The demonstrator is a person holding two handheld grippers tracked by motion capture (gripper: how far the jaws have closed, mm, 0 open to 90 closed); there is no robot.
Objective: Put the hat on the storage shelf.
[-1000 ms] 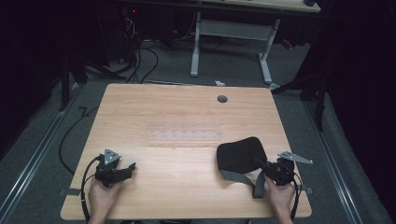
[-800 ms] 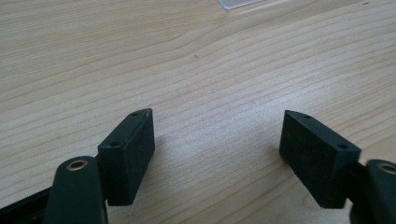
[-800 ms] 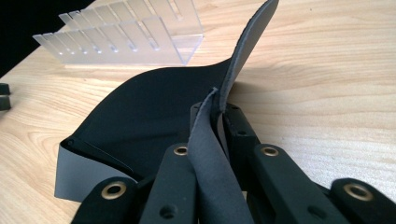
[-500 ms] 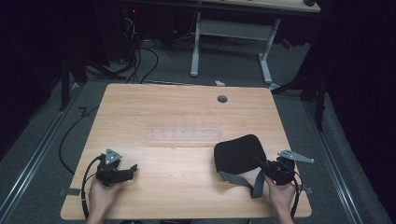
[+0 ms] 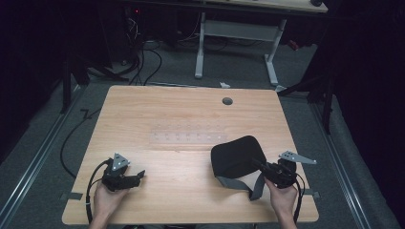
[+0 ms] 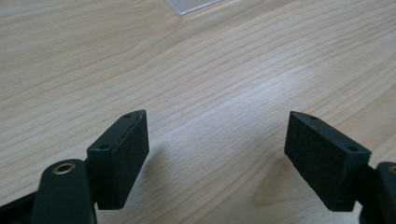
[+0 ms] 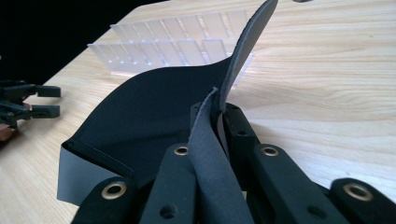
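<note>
Black fabric with a grey underside, a flat pouch-like piece [image 5: 236, 159], lies on the right half of the wooden table [image 5: 191, 109], and the right gripper [image 5: 265, 168] is clenched on its near right edge. In the right gripper view the jaws are pressed together on a fold of that cloth [image 7: 154, 121]: a grey flap rises between them and curls up and away, while the black body of the piece spreads out ahead of the jaws, one grey corner hanging at the lower left. The part near the jaws is lifted off the wood (how much of the rest lies flat I cannot tell). A grey strap or flap hangs down from the cloth just in front of the person's right hand [image 5: 282, 198] in the high view.

Behind the cloth, toward the middle of the table, lies a clear plastic tray of small compartments [image 5: 187, 137], seen also in the right gripper view [image 7: 173, 37] just beyond the fabric's far edge.

At the near left of the table the left gripper [image 5: 139, 174] is released: its jaws stand wide apart with bare wood between them, and they have just been opening. In the left gripper view [image 6: 217, 154] the two black pads hover close over the tabletop and hold nothing, with a corner of the clear tray [image 6: 191, 5] at the top edge. That gripper is well apart from the cloth. A round cable hole [image 5: 227, 101] sits near the table's far edge.
</note>
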